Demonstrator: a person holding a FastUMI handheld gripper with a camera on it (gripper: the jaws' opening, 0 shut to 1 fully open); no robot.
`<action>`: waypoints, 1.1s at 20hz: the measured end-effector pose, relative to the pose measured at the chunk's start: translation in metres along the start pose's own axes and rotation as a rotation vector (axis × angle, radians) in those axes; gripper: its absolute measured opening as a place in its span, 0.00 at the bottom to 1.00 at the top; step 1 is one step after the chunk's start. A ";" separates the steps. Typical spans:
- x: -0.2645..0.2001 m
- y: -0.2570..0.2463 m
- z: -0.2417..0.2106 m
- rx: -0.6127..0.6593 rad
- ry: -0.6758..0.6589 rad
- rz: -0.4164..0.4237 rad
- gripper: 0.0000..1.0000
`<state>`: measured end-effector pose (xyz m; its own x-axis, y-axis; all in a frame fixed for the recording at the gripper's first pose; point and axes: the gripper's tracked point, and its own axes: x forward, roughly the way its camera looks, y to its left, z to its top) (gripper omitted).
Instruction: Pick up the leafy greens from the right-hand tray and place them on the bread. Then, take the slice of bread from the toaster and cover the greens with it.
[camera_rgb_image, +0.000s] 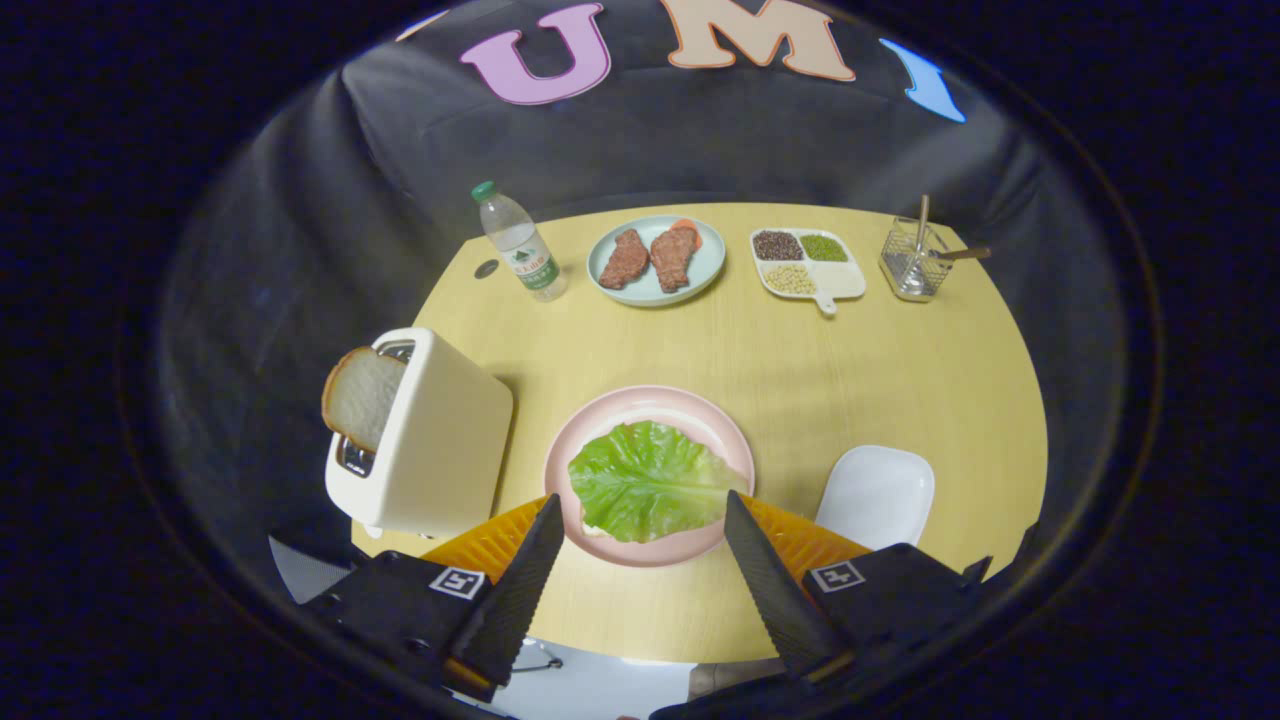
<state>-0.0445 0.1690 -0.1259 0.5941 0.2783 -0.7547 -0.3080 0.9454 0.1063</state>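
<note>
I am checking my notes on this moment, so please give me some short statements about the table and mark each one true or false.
1. The leafy green lies on the pink plate. True.
2. The gripper is shut on the green. False: its fingers stand open and hold nothing.
3. A bread slice sticks out of the toaster. True.
4. The white tray holds greens. False: nothing lies on it.
5. The water bottle stands right of the utensil rack. False: it stands far left of it.
</note>
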 end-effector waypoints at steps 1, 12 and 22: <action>-0.010 0.008 0.003 -0.014 -0.013 -0.009 1.00; -0.086 0.155 0.059 -0.247 -0.132 -0.099 1.00; 0.018 0.246 0.050 -0.220 -0.013 -0.110 1.00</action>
<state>-0.0730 0.4149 -0.0809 0.6418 0.1788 -0.7457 -0.3940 0.9112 -0.1206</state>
